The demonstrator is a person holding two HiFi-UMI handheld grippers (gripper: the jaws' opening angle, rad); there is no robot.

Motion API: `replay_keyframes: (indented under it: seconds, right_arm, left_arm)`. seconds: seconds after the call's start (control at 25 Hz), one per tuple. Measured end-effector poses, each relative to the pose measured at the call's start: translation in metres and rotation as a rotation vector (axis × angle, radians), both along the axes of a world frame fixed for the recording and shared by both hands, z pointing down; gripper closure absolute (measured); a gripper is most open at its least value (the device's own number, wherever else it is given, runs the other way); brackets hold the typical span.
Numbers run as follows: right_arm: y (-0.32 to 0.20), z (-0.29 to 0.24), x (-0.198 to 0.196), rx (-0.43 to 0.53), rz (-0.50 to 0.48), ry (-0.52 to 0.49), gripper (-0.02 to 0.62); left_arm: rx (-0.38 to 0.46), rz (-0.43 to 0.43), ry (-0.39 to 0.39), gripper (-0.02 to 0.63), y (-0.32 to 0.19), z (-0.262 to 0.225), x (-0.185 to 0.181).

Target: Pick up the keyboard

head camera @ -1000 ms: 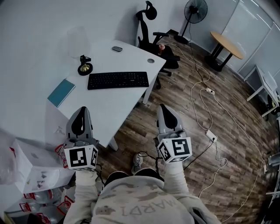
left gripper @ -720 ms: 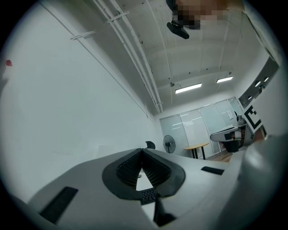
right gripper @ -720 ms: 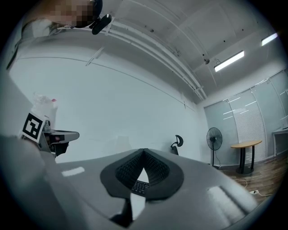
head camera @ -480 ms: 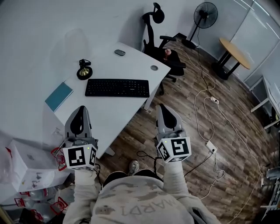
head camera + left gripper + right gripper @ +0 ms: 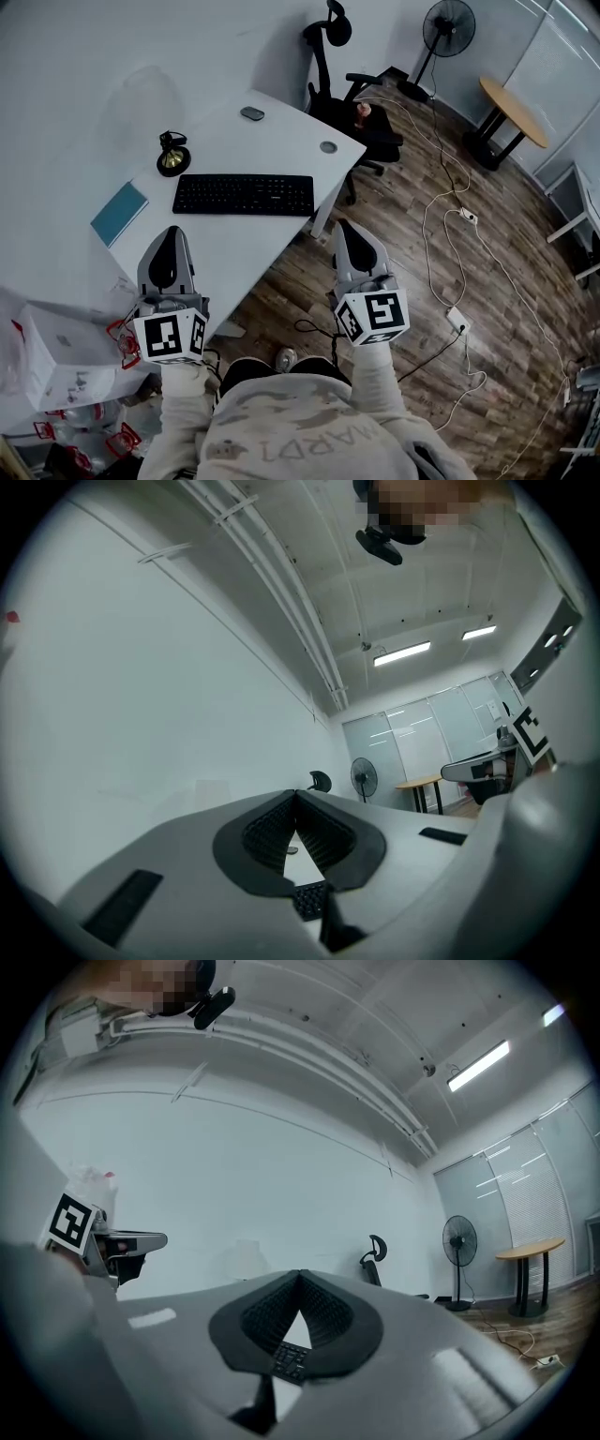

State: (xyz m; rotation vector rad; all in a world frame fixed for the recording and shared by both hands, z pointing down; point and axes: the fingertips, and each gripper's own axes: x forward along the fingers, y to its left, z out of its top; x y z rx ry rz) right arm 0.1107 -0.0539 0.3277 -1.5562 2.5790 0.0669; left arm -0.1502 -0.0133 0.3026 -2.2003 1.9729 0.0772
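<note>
Change from the earlier head view: the white rectangular desk (image 5: pixel 281 141) and the black rectangular keyboard (image 5: pixel 244 195) now sit lower in the view and nearer both grippers. The keyboard's place on the desktop is unchanged relative to the objects around it. Both grippers have advanced toward the desk with their jaws closed throughout.

Left gripper (image 5: pixel 173 231): the jaws are fully together and hold nothing. Its own view shows the ribbed pads meeting at the tips (image 5: pixel 296 794). The keyboard lies at 2 o'clock from this gripper, apart from it.

Right gripper (image 5: pixel 349 228): the jaws are also fully together and empty, with the pads meeting (image 5: pixel 300 1274). The keyboard lies at 10 o'clock from it, apart from it.

Keyboard: a flat, low, full-width unit with black keys, lying on the desktop near the front edge. Its long axis runs roughly 9 to 3 o'clock. A teal flat notebook (image 5: pixel 119 214) lies at 8 o'clock of it, a small grey mouse (image 5: pixel 251 113) at 12 o'clock. Part of the key field shows below the pads in each gripper view (image 5: pixel 309 899) (image 5: pixel 291 1361).
</note>
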Motion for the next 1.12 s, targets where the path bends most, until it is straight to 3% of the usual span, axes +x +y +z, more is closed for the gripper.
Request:
replay_keyframes:
  seconds: [0.56,1.12]
  right_arm:
    - [-0.035,0.008,0.014,-0.019,-0.001,0.014,0.586]
    - [-0.109,0.014,0.010,-0.041,0.017,0.030,0.585]
  left_arm:
    - [-0.008,-0.035,0.000,0.600,-0.031,0.005,0.005]
    - [-0.027,-0.013,-0.022,0.600,-0.111,0.005,0.000]
